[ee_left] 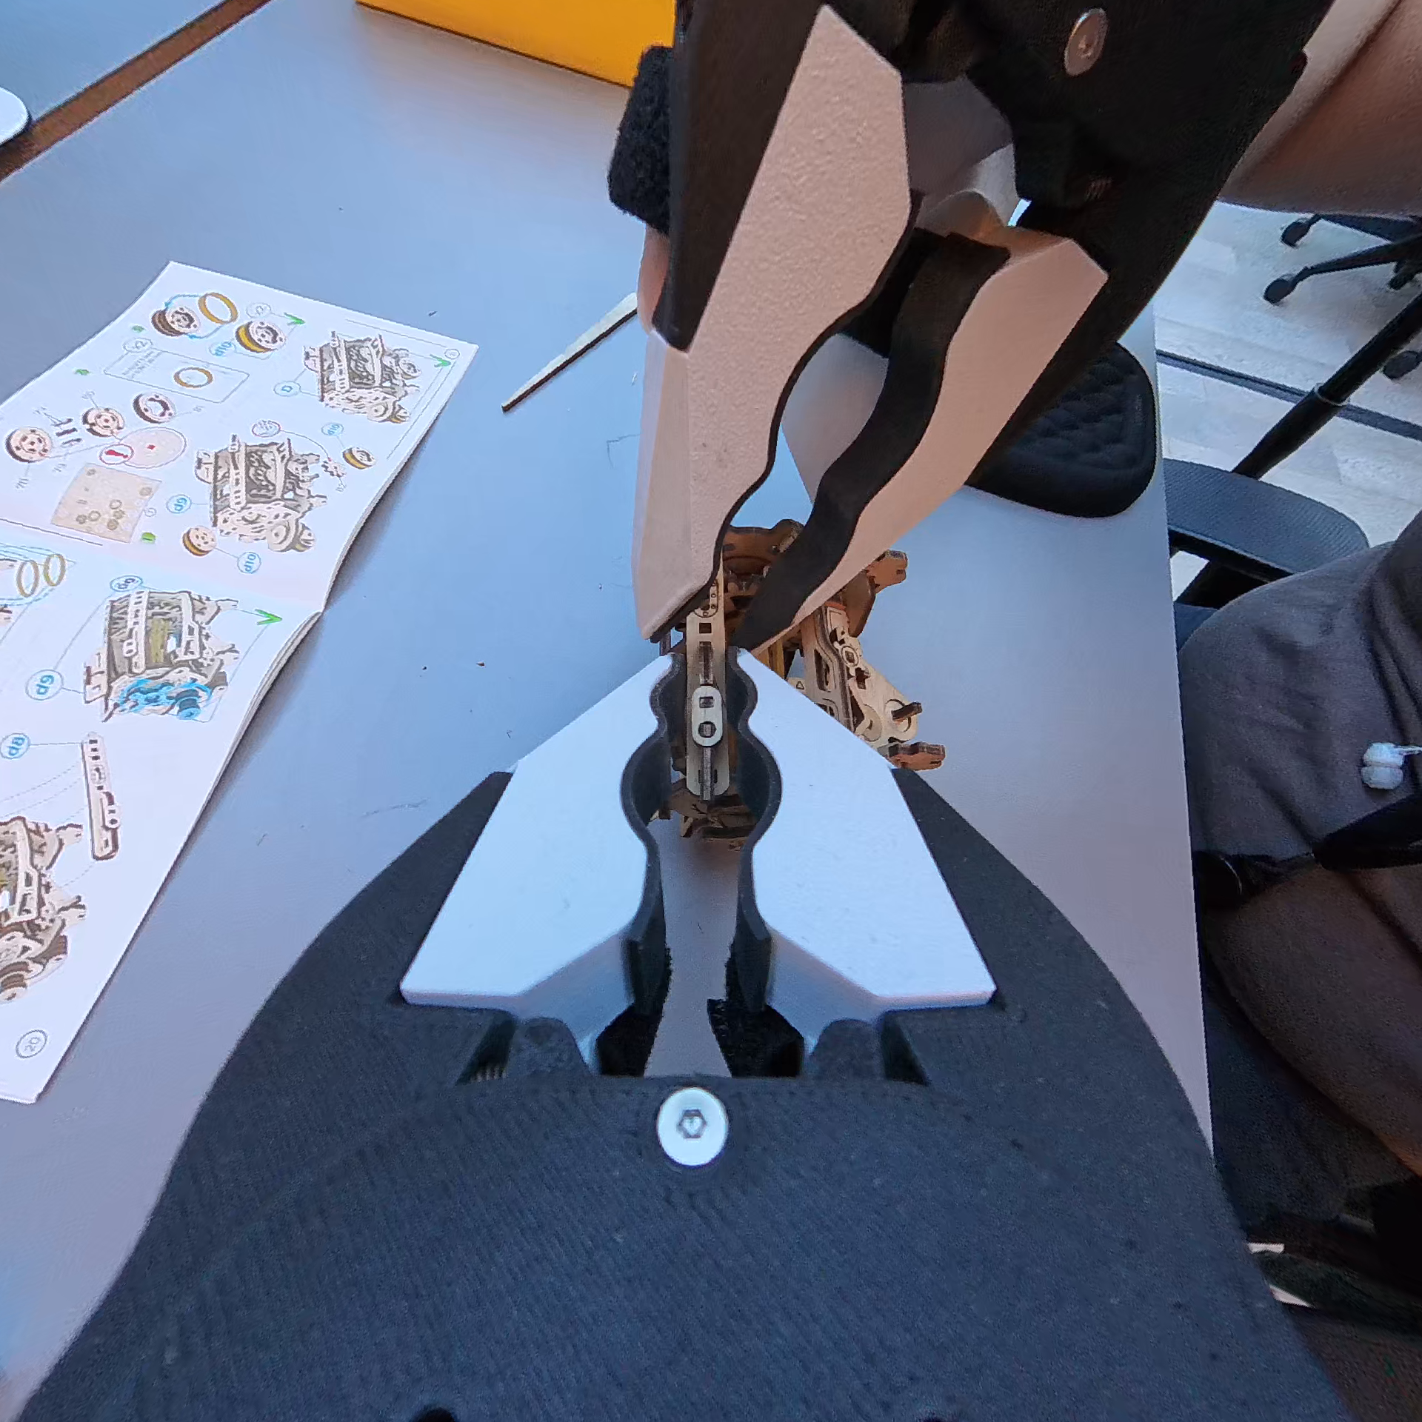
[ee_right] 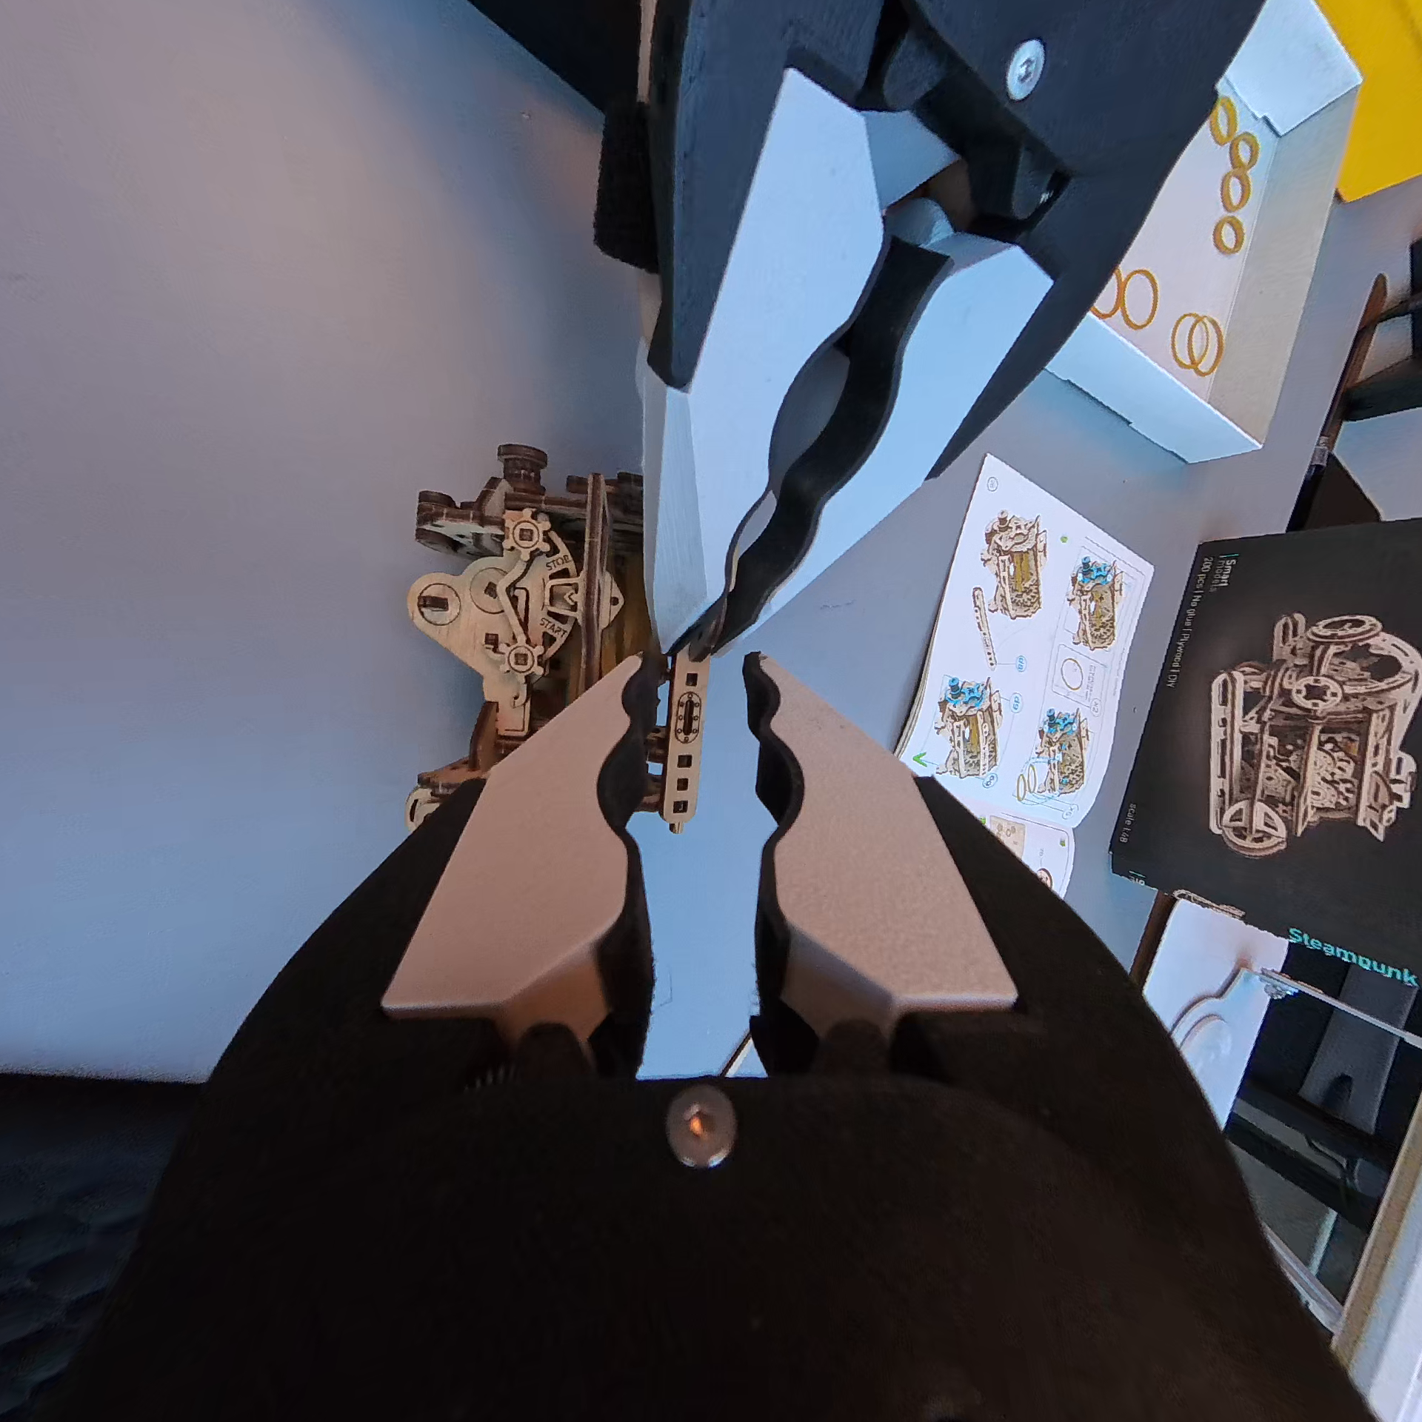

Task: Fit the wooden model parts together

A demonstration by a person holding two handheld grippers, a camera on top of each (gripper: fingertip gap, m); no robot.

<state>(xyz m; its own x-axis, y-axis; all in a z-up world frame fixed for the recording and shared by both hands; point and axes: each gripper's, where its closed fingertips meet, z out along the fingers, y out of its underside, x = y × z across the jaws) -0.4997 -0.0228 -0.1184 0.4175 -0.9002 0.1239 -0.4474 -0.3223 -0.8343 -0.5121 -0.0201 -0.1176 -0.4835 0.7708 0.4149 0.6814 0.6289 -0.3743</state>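
The left gripper [ee_left: 704, 658] has its fingers [ee_left: 554, 869] drawn in to a narrow gap, and their tips pinch the upper end of a thin wooden strip [ee_left: 705, 716] by its edges. The strip is pale, pierced with small square holes and an oval plate, and hangs downward from those tips over the bench [ee_left: 462, 231], clear of its surface. The right gripper [ee_right: 692, 662] meets the left one tip to tip from the opposite side. Its fingers [ee_right: 869, 846] stand apart with a clear gap and hold nothing. In the right wrist view the strip hangs inside that gap, close against the dark pad of the finger on the left of the picture and well clear of the other finger. Just behind the strip, the partly built wooden model [ee_right: 500, 600] stands on the bench, showing gears, a lever plate and dark scalloped edges. Whether the strip touches the model cannot be determined. An open instruction booklet [ee_left: 192, 500] lies flat on the bench near the grippers, printed with assembly drawings. A thin wooden stick [ee_left: 569, 354] lies on the bench beyond the booklet. A black box [ee_right: 1270, 716] bearing a picture of the finished model rests near the bench edge beside the booklet. A white box [ee_right: 1200, 254] printed with yellow rings sits farther back. A yellow object [ee_left: 523, 31] lies at the far side of the bench. A person's clothed leg [ee_left: 1308, 769] appears beside the bench edge.
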